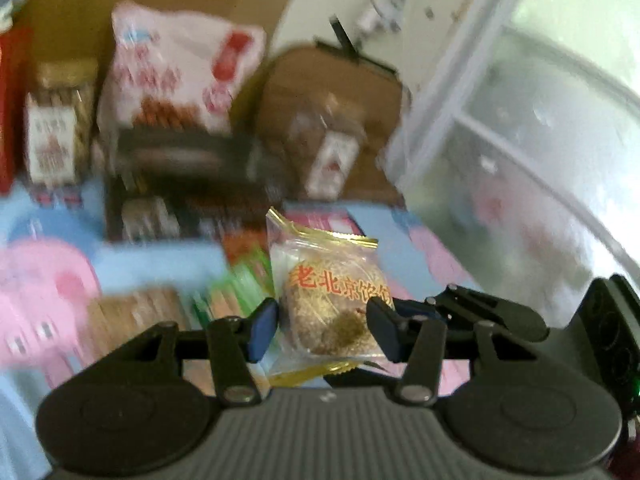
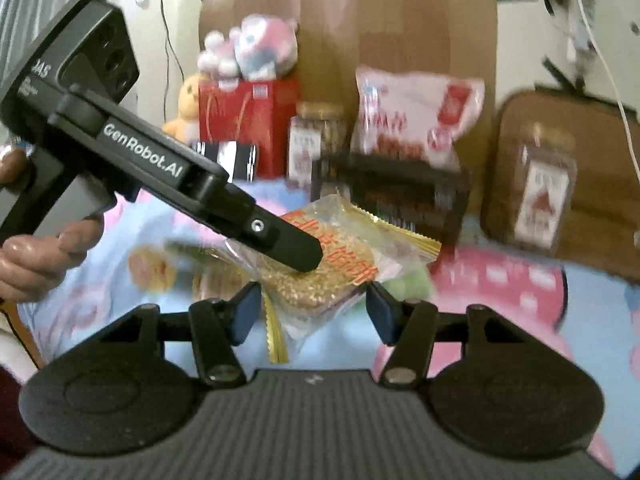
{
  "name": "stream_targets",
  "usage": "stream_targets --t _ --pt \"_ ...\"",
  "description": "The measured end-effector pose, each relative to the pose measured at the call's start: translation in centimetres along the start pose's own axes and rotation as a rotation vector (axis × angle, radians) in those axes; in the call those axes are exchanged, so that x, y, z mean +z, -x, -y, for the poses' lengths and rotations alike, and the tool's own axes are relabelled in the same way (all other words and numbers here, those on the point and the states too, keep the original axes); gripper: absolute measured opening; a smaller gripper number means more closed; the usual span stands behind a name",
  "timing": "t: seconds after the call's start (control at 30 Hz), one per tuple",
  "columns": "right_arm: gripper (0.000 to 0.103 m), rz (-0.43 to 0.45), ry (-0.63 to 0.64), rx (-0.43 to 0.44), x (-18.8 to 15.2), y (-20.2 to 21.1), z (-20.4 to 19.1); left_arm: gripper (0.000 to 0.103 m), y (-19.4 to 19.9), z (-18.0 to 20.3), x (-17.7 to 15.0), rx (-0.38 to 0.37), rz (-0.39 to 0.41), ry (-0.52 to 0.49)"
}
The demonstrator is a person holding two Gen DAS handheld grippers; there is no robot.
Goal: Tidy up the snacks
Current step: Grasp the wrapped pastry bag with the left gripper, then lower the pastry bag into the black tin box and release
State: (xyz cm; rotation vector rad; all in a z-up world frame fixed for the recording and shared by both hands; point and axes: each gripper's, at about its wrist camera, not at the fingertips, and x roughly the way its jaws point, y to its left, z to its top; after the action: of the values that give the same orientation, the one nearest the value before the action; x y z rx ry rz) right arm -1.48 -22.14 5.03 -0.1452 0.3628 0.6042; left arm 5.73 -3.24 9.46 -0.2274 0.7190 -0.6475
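Spread under everything, a pale blue cloth [image 2: 120, 232] with pink cartoon prints. At 11 o'clock in the right wrist view, a red box [image 2: 248, 120] topped with a heap of pink-and-white plush toys [image 2: 256, 50]; just beside it at 9 o'clock, a yellow plush [image 2: 188, 100]. Standing behind at 12 o'clock, a tall brown board [image 2: 400, 20]. At 1 o'clock, a white cable [image 2: 600, 40] hanging down the wall. At 2 o'clock in the left wrist view, a white window frame [image 1: 460, 80], blurred.

your left gripper [image 2: 296, 254]: reaches in from the left, clamped on the wrapped sesame cake [image 2: 332, 268].
your right gripper [image 2: 314, 312]: fingers spread either side of the cake, not gripping.
behind: black tray [image 2: 400, 196], pink snack bag [image 2: 416, 112], two jars.
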Motion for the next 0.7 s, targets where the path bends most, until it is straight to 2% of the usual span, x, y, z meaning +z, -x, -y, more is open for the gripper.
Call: stream_targets --t 0.13,0.27,0.37,0.5,0.6,0.7 --pt "0.060 0.051 0.025 0.019 4.2 -4.3 2.4 0.049 -1.4 -2.5 5.5 0.053 0.060 0.046" --pt "0.061 0.012 -0.029 0.060 7.8 -10.4 5.6 0.049 -4.7 -6.4 9.8 0.117 0.055 0.114" --pt "0.060 -0.040 -0.064 0.087 9.1 -14.9 7.4 0.049 -7.1 -8.9 11.1 0.163 0.045 0.146" --pt "0.062 -0.115 -0.048 0.088 9.0 -19.3 7.8 0.050 -9.8 -11.6 11.5 0.207 0.017 0.192" --pt "0.068 -0.135 -0.082 0.096 9.2 -21.1 8.4 0.051 -10.8 -12.6 11.4 0.256 0.002 0.200" --pt "0.071 -0.125 -0.089 0.070 9.3 -21.1 8.8 0.053 -10.0 -12.5 10.9 0.243 0.019 0.197"
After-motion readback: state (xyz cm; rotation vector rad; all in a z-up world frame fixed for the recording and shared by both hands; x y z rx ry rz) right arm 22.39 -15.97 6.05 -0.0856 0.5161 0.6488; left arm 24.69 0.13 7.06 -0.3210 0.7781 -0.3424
